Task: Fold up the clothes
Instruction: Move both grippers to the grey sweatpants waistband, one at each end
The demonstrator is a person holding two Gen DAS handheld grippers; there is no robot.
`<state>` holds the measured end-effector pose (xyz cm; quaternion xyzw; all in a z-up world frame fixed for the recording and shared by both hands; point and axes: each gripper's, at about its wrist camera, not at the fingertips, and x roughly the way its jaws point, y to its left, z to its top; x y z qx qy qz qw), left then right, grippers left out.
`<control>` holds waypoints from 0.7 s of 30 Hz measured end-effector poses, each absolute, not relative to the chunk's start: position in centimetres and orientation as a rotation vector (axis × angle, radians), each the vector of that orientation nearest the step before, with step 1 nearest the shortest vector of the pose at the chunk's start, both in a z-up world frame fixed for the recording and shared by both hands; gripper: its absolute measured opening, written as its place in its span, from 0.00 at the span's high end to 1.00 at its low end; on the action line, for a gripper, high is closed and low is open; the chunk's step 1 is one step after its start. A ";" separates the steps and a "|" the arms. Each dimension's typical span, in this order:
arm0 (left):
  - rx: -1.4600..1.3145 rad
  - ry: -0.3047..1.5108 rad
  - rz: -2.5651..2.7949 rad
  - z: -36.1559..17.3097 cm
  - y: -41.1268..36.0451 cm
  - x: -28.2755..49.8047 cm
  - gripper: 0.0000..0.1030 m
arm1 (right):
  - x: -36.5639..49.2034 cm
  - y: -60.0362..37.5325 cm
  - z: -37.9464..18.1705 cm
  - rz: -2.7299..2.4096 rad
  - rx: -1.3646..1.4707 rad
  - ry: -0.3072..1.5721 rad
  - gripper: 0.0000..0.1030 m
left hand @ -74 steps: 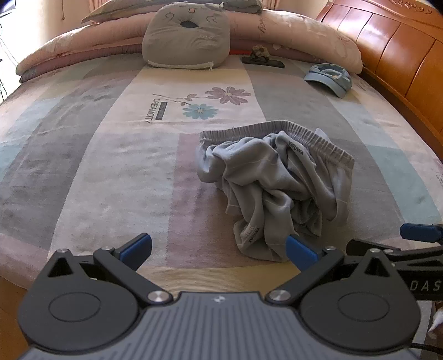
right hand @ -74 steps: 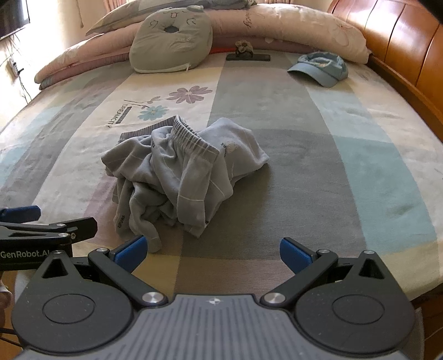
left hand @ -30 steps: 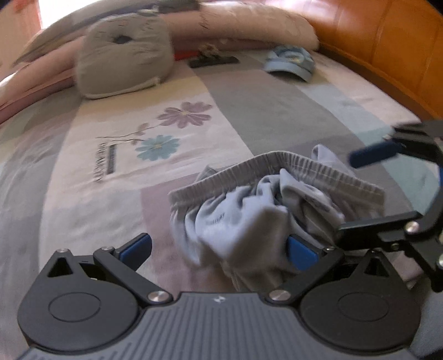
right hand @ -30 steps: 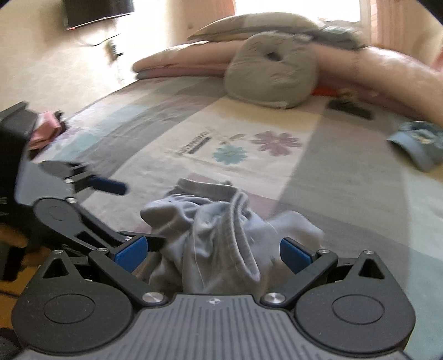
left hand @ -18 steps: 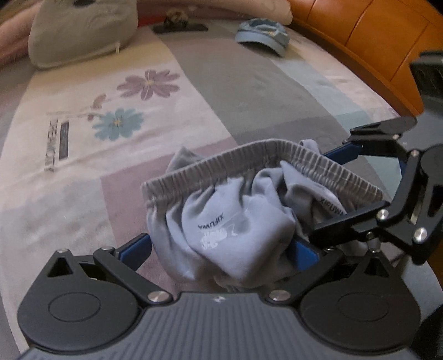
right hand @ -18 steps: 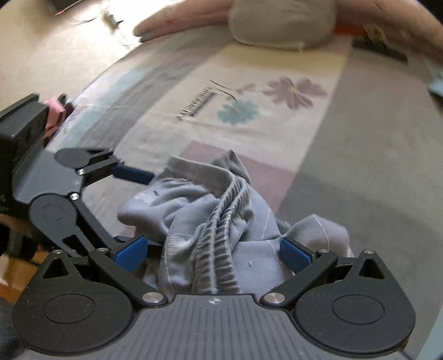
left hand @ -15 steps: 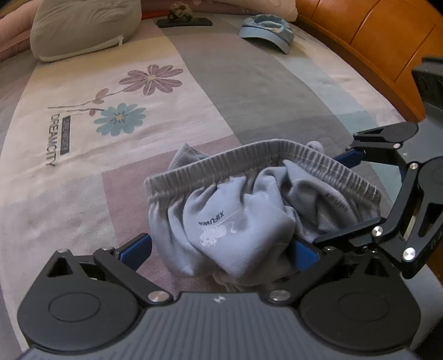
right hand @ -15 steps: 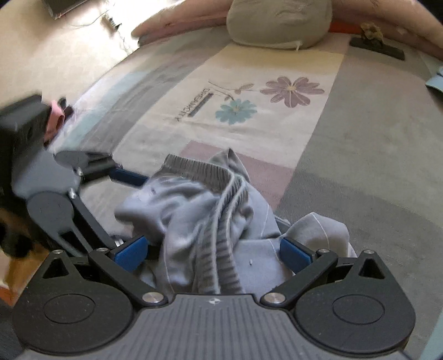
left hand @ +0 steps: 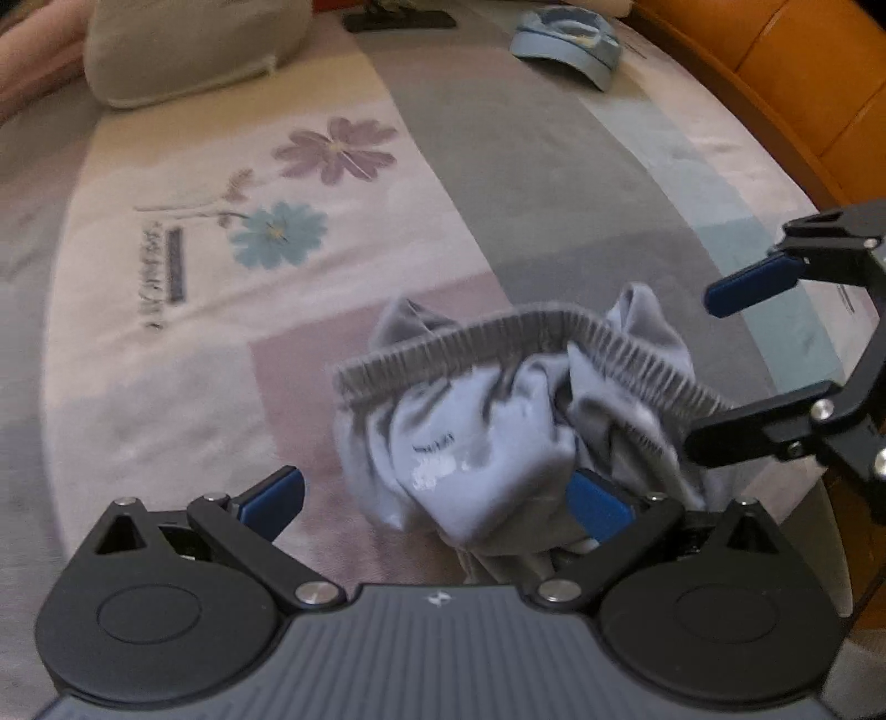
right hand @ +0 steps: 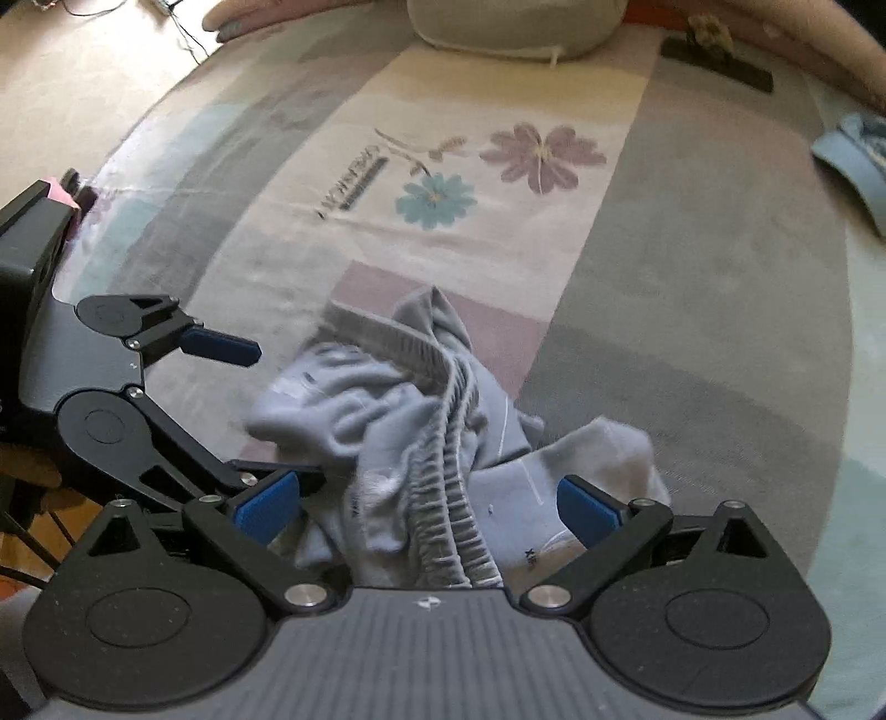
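Crumpled grey shorts point(left hand: 498, 421) near the bed's point(left hand: 166, 387) front edge, waistband bunched on top. Grey pillow point(left hand: 194, 50) and blue cap point(left hand: 570, 44) far back toward the head edge, well clear. Left gripper point(left hand: 437, 498) wide open, fabric bulging between the fingers. Right gripper point(right hand: 426, 504) wide open too, straddling the waistband; nothing clamped by either.
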<state>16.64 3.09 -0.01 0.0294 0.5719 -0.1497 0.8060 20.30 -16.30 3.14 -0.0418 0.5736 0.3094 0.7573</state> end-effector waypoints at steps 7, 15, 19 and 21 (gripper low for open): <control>0.005 1.210 -0.128 4.0 2.6 17.3 0.02 | 22.6 -17.5 5.6 0.796 -0.046 1.248 0.11; -0.078 1.187 0.023 2.2 1.7 16.2 0.02 | 24.2 -17.0 2.7 0.942 -0.051 1.320 0.13; -0.101 1.174 0.069 0.5 2.0 16.0 0.02 | 24.4 -16.8 0.7 0.983 -0.024 1.371 0.14; -0.113 1.167 0.085 0.1 2.1 15.9 0.02 | 24.5 -16.8 -0.4 1.000 0.010 1.406 0.14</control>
